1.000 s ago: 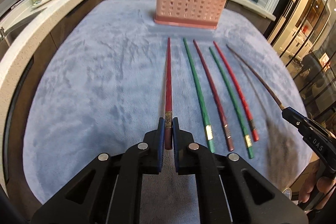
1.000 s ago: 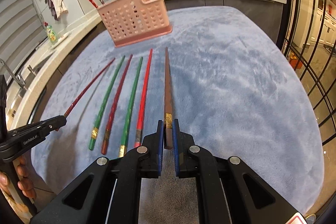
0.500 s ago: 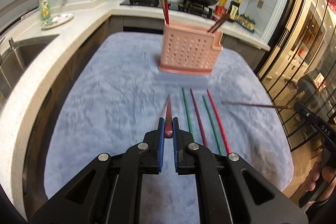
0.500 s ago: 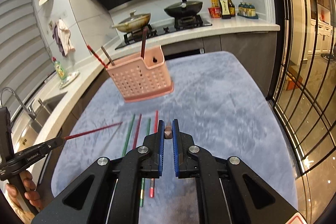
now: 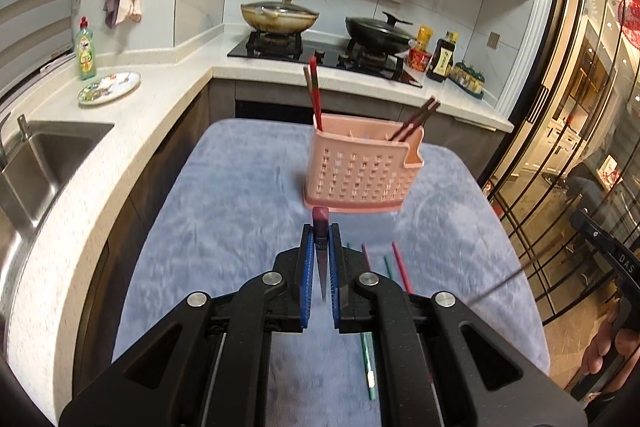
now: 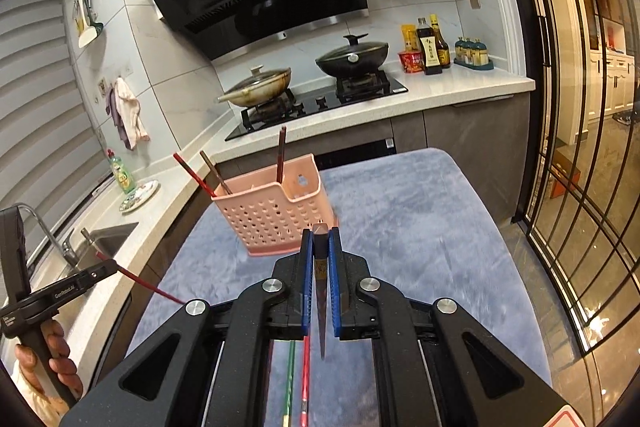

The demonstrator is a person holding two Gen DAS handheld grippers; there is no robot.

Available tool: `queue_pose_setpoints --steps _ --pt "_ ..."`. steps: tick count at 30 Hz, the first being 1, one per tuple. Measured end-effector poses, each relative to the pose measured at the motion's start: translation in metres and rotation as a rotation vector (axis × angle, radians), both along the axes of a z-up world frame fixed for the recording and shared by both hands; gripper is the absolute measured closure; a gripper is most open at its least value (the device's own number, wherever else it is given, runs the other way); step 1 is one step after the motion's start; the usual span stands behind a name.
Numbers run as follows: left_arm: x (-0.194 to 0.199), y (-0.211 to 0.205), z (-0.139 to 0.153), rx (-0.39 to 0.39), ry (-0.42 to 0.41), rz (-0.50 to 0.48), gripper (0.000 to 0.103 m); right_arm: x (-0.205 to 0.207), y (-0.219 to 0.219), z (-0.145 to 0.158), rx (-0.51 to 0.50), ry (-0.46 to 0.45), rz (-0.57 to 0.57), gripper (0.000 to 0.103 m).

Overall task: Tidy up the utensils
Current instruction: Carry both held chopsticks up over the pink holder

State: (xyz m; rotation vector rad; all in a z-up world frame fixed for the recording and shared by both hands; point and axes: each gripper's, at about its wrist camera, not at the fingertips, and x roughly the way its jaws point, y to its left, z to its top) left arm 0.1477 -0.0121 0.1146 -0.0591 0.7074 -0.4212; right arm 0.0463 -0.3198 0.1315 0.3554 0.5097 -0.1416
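In the left wrist view my left gripper [image 5: 321, 231] is shut on a red chopstick [image 5: 320, 217], thick end up and thin tip hanging toward the camera. It is held above the blue cloth [image 5: 224, 227], short of the pink slotted basket [image 5: 360, 171]. In the right wrist view my right gripper [image 6: 321, 233] is shut on a brown chopstick [image 6: 320, 291] in the same way, close to the basket [image 6: 276, 215]. Each view shows the other gripper at its edge: the right one [image 5: 600, 247], the left one [image 6: 100, 271]. Several green and red chopsticks [image 5: 368, 367] lie on the cloth below. The basket holds a few upright chopsticks [image 5: 314, 91].
Behind the basket is a hob with two lidded pans [image 5: 280, 17] and sauce bottles [image 5: 442, 61]. A sink [image 5: 44, 155], a dish soap bottle [image 5: 85, 51] and a plate [image 5: 109, 87] are on the left counter. Glass doors [image 6: 580, 147] stand along the right.
Both grippers have risen from the cloth, each lifting its chopstick out of the row. The chopsticks now hang tip-down from the jaws, and the remaining row lies below.
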Motion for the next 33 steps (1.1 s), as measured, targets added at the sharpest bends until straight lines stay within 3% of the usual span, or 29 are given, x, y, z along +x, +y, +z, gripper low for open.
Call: queue_pose_setpoints --steps 10,20,25,33 --pt "0.027 -0.019 0.063 -0.05 -0.119 -0.027 0.096 0.041 0.001 0.055 0.019 -0.129 0.042 0.096" --pt "0.085 -0.046 0.126 -0.115 -0.268 0.013 0.096 0.13 -0.003 0.107 0.045 -0.25 0.045 0.096" --pt "0.116 -0.06 0.132 -0.115 -0.29 0.032 0.096 0.173 -0.005 0.107 0.072 -0.254 0.038 0.096" --pt "0.152 -0.075 0.097 -0.075 -0.242 0.035 0.096 0.218 -0.006 0.066 0.08 -0.162 0.047 0.096"
